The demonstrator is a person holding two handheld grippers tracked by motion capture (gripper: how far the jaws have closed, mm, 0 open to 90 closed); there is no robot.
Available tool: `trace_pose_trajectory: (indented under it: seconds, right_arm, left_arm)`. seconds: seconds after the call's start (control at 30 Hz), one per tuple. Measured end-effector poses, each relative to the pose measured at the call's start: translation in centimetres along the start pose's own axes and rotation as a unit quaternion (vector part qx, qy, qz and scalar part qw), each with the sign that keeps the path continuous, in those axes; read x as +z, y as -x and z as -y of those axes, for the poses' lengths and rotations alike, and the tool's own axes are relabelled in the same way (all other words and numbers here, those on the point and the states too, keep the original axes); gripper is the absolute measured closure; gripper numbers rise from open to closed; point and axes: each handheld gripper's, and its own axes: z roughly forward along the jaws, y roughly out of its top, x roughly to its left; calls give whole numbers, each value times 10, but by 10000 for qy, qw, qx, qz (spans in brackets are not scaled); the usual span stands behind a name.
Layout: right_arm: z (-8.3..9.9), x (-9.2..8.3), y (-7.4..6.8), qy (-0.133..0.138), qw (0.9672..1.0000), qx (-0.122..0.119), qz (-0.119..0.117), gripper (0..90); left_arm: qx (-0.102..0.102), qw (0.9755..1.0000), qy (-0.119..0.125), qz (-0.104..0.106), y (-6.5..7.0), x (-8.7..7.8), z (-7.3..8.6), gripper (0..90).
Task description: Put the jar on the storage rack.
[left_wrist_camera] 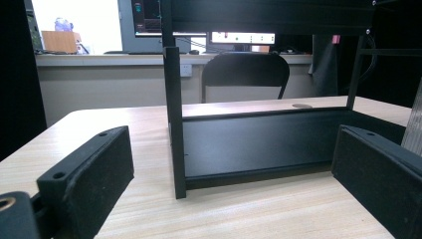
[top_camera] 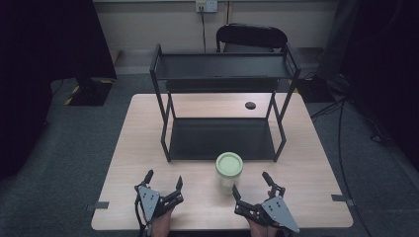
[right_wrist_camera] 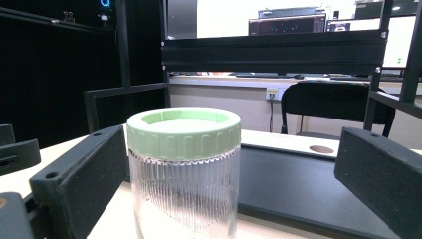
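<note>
A clear ribbed glass jar [top_camera: 229, 173] with a pale green screw lid stands upright on the wooden table [top_camera: 128, 163], just in front of the black two-tier metal shelf [top_camera: 222, 138]. My right gripper [top_camera: 250, 186] is open near the table's front edge, a little right of the jar; in the right gripper view the jar [right_wrist_camera: 183, 169] stands close ahead between the spread jaws, nearer the left one, untouched. My left gripper [top_camera: 164, 178] is open at the front left, with nothing between its jaws, facing the shelf's front left post [left_wrist_camera: 175, 124].
The shelf's lower tray [top_camera: 222, 138] and upper tray [top_camera: 222, 66] hold nothing. A small dark round hole [top_camera: 250, 105] sits in the table behind the shelf. A black chair [top_camera: 251, 37] stands beyond the far edge. Bare tabletop lies to the left and right of the shelf.
</note>
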Motion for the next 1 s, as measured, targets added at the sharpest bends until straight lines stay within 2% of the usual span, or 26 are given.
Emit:
trace_pose_trajectory:
  seconds: [0.13, 0.33, 0.73, 1.0]
  right_arm:
    - [-1, 5, 0, -71, 9999, 98, -80, 0]
    - [-4, 10, -3, -169, 9997, -3, -169, 0]
    - [-13, 16, -5, -277, 9994, 86, -184, 0]
    - [-23, 20, -7, -219, 9996, -4, -167, 0]
  left_arm:
    - [-1, 10000, 1, 4, 0, 0, 0, 25]
    - [-1, 10000, 2, 5, 0, 0, 0, 25]
    - [-1, 10000, 1, 4, 0, 0, 0, 25]
    - [-1, 10000, 2, 5, 0, 0, 0, 25]
